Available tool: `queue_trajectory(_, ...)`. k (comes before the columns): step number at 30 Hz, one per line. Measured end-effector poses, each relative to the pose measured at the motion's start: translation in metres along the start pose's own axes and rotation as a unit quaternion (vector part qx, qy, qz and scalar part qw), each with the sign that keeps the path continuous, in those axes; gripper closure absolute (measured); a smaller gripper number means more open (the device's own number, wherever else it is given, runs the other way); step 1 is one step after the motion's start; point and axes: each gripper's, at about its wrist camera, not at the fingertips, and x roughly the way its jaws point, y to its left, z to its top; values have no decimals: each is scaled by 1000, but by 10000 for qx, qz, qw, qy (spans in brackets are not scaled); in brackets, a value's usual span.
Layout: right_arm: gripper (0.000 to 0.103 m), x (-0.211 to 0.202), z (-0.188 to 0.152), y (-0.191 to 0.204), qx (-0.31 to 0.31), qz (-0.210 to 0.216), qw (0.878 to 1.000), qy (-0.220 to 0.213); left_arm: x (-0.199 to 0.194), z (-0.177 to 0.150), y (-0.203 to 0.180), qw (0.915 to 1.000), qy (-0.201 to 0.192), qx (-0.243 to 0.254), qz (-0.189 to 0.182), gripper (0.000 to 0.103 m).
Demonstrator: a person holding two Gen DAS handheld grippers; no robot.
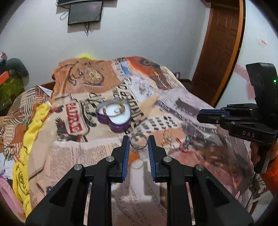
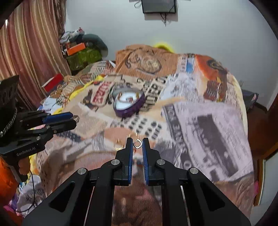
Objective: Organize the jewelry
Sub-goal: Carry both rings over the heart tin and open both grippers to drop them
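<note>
My left gripper is shut on a silver ring held between its blue pads above the printed bedspread. My right gripper is shut on a small silver ring. A purple heart-shaped jewelry box lies open on the bed beyond both grippers, with a bracelet and a small piece inside; it also shows in the right wrist view. Gold rings and a red and blue beaded piece lie on the bedspread right of the left gripper.
A yellow cloth hangs along the bed's left side. A wooden door stands at the right. Striped curtains and piled clutter are at the left. A dark screen hangs on the wall.
</note>
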Motion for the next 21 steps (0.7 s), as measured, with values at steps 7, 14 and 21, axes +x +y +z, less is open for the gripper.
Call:
queue_trajectory(7,94,-2,32,7,-183,-6,9993,-325,0,17,15,9997,-183,-47,149,83)
queue_trajectory(14,94,7,60,12,-280,125,9981,-535,13,33,30,9993,-251,-20,262,83)
queue_trajectory(21,94,37,81,13,-320,294,9981,-429,38,54,46,9994,-247,-35,252,83)
